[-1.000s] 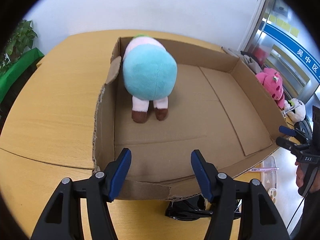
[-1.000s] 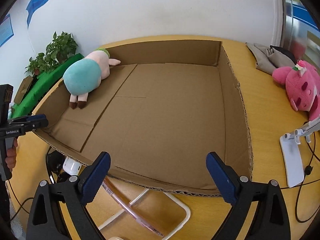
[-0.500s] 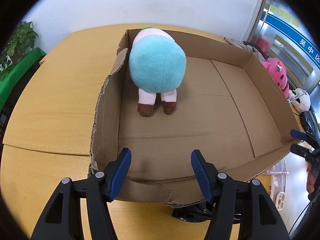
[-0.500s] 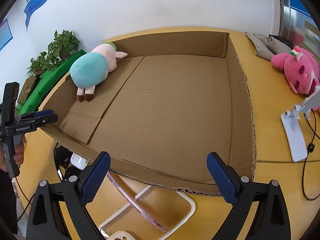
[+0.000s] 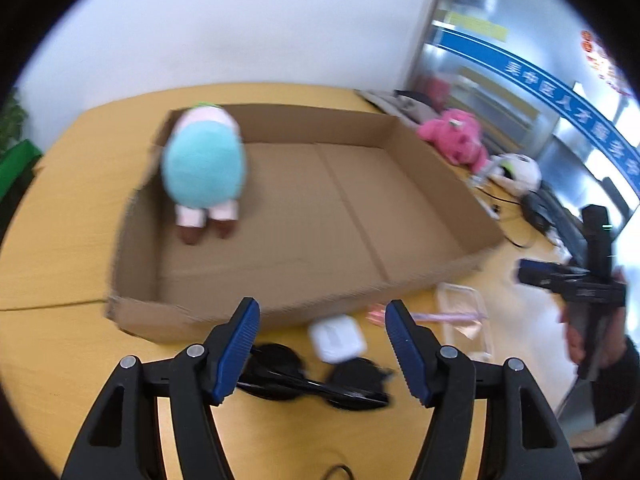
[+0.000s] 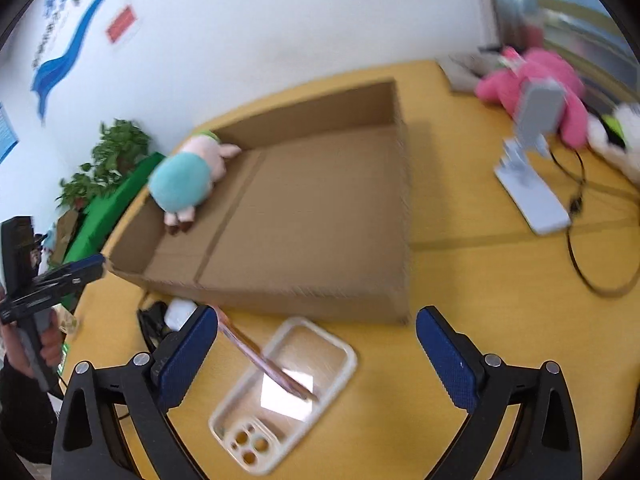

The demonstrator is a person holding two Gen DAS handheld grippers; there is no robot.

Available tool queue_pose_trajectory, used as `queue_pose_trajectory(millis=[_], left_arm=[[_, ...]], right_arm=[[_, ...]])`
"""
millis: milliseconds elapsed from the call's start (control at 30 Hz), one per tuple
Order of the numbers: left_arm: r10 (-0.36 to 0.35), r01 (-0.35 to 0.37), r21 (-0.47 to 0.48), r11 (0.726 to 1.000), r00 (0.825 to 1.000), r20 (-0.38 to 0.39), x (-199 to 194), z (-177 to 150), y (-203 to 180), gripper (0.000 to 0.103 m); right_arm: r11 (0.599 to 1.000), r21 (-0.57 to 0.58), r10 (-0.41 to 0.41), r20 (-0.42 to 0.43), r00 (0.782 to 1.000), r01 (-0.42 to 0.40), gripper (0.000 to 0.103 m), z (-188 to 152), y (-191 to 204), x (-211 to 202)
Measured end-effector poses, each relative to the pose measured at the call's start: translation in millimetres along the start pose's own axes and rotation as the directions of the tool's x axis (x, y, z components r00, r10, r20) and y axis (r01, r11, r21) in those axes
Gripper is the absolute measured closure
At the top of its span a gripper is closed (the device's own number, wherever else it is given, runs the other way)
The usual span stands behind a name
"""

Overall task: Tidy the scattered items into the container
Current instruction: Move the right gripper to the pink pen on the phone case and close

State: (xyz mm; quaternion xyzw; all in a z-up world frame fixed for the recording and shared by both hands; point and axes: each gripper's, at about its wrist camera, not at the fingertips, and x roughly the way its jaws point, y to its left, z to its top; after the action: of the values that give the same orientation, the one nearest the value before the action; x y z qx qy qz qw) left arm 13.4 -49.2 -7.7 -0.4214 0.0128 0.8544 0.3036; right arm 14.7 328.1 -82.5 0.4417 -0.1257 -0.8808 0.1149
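Observation:
A shallow cardboard box (image 5: pixel 180 320) (image 6: pixel 300 300) lies on the table with a teal and pink plush toy (image 5: pixel 204 172) (image 6: pixel 184 180) in its far left corner. In front of the box lie black sunglasses (image 5: pixel 316 384), a white earbud case (image 5: pixel 338 338) (image 6: pixel 180 312), a clear phone case (image 6: pixel 280 396) (image 5: pixel 464 312) and a pink pen (image 6: pixel 268 360) across it. My left gripper (image 5: pixel 322 344) hovers above the sunglasses and earbud case, its jaws opening, nothing between them. My right gripper (image 6: pixel 316 352) stands open over the phone case and pen.
A pink plush (image 6: pixel 536 84) (image 5: pixel 452 140) and a white plush (image 5: pixel 516 172) lie right of the box. A white phone stand (image 6: pixel 528 184) with a black cable (image 6: pixel 580 240) stands there too. Green plants (image 6: pixel 116 152) are beyond the table's left edge.
Both grippers have drawn back from over the box toward the table's near side. The sunglasses, earbud case, phone case and pen have come into fuller view. The left jaws have widened slightly.

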Motion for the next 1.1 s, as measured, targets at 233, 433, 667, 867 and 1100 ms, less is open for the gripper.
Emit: queue_pose_trajectory(millis=[233, 433, 667, 867, 1100], left_arm=[[-0.207, 0.22, 0.056, 0.974, 0.962, -0.175, 48.5, -30.5, -71.5, 0.038], [-0.281, 0.302, 0.029, 0.953, 0.914, -0.294, 86.7, -51.5, -103.7, 0.039], [-0.297, 0.293, -0.067, 0.954, 0.885, -0.359, 106.6, -68.5, -98.8, 0.087], [-0.283, 0.282, -0.059, 0.958, 0.886, -0.367, 99.0, -72.9, -97.9, 0.089], [-0.322, 0.334, -0.039, 0.942, 0.863, -0.389, 96.5, -84.2, -111.4, 0.093]], right_arm=[[0.999, 0.038, -0.021, -0.135, 0.991, 0.027, 0.009, -35.9, 1.0, 37.6], [0.997, -0.052, -0.058, -0.15, 0.987, 0.051, 0.018, -38.7, 19.1, 50.7], [0.983, -0.172, -0.087, -0.149, 0.985, 0.061, 0.038, -45.1, 38.7, 54.5], [0.987, -0.155, -0.054, -0.157, 0.986, 0.03, 0.053, -46.8, 37.3, 52.5], [0.954, -0.297, -0.07, -0.119, 0.99, 0.032, 0.052, -41.5, 45.3, 23.9]])
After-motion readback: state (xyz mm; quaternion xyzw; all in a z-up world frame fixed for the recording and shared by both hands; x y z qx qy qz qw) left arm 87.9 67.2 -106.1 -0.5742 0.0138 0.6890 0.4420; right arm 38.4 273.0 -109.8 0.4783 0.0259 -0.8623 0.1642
